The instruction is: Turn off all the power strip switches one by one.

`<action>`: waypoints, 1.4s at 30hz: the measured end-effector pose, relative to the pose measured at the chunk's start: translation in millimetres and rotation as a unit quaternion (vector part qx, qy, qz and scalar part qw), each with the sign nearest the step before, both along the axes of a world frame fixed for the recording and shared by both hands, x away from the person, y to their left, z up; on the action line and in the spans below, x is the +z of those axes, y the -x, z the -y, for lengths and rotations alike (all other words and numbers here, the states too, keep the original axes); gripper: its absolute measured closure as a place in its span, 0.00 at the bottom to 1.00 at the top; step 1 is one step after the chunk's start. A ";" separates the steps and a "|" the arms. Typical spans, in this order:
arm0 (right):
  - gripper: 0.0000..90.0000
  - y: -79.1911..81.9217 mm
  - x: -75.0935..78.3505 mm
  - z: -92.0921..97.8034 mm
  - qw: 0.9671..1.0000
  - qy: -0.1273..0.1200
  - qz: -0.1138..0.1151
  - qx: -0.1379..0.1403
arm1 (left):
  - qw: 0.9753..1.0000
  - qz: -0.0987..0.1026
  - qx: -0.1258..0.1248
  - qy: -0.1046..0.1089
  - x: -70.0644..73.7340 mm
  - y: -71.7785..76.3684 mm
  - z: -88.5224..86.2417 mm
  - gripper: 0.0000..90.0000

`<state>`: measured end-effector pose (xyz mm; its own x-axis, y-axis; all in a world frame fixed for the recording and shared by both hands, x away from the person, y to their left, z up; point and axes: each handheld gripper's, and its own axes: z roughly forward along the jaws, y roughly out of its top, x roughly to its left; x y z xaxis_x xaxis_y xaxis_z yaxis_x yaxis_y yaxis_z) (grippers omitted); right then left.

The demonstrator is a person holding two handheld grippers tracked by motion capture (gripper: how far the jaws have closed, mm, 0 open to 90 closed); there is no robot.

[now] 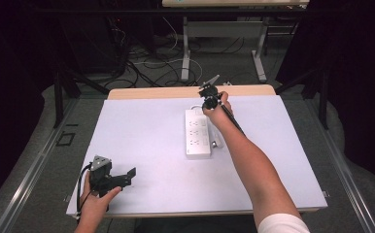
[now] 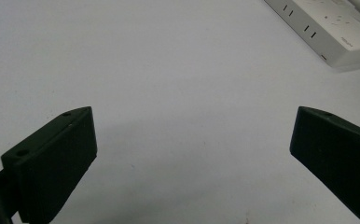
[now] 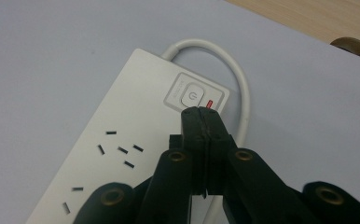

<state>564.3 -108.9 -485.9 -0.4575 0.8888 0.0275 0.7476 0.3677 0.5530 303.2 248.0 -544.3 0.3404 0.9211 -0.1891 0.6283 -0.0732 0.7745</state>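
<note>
Strip (image 1: 198, 132) lies mid-table, far half, cord looping off its far end. Right gripper (image 3: 201, 112) (jaws pressed together, nothing between) has its tips at the power button (image 3: 190, 96), beside a red lamp. Left gripper (image 2: 192, 154) sits spread wide over bare mat (image 1: 146, 145) near the front-left edge, well apart from the strip. Right gripper view alone shows button detail.

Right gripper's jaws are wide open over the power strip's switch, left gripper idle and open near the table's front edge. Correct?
Not quite. The right gripper has its jaws shut, tips together at the power strip switch, as the right gripper view shows. The left gripper is open near the table front edge.
</note>
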 end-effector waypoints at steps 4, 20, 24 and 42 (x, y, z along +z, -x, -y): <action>1.00 -3.5 -4.8 -2.4 1.000 0.011 -0.013 -0.002 | 1.000 -0.002 -0.001 0.000 -0.3 0.2 -0.2 0.01; 1.00 -15.0 -22.5 -5.3 1.000 -0.003 0.005 -0.008 | 1.000 -0.001 -0.001 0.002 -0.3 0.5 -0.4 0.01; 1.00 -16.4 -26.1 -7.2 1.000 -0.011 0.015 -0.007 | 1.000 -0.002 -0.001 0.001 -0.3 0.4 0.1 0.01; 1.00 -20.3 -35.0 -10.4 0.999 -0.013 0.034 -0.015 | 1.000 -0.003 -0.004 0.001 -1.7 -0.1 0.7 0.01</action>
